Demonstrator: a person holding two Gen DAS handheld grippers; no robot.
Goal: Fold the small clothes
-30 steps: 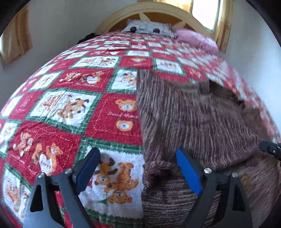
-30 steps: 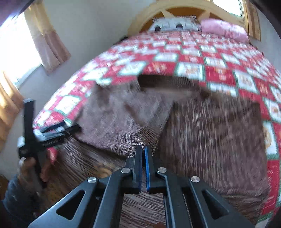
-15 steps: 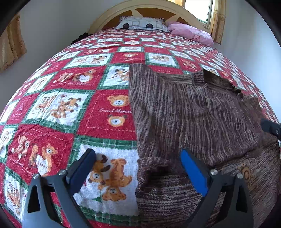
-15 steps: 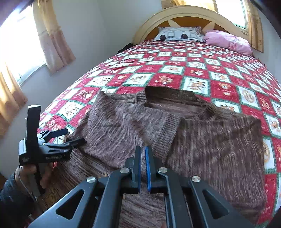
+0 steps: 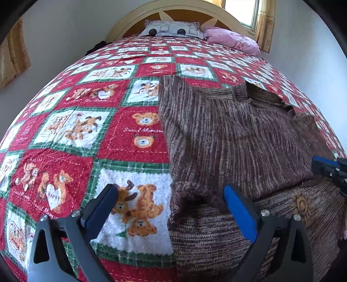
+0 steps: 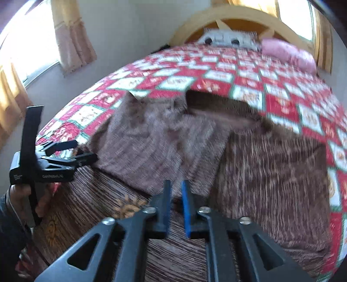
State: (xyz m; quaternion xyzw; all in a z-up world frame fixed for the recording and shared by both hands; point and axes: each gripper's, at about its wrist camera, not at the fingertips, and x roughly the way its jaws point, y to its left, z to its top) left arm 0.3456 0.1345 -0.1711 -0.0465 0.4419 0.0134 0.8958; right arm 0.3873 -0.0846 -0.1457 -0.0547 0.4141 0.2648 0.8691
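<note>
A brown striped knit sweater [image 5: 234, 141] lies on the bed, its left side and sleeve folded over the body; it also shows in the right wrist view [image 6: 271, 164], blurred. My left gripper [image 5: 171, 206] is open, low over the sweater's left edge near the hem, holding nothing. It also appears in the right wrist view [image 6: 71, 151] at the left. My right gripper [image 6: 176, 191] has its jaws slightly parted just above the sweater's middle, with no cloth between them. Its tip shows in the left wrist view [image 5: 325, 167] at the right edge.
The bed has a red, green and white teddy-bear quilt [image 5: 91, 130]. A grey pillow [image 5: 171, 28] and a pink pillow [image 5: 232, 40] lie by the wooden headboard [image 6: 227, 19]. Curtained windows [image 6: 71, 32] are on the left wall.
My right gripper's jaws have parted slightly from fully shut, and its view has shifted and blurred. My left gripper stays open in nearly the same place.
</note>
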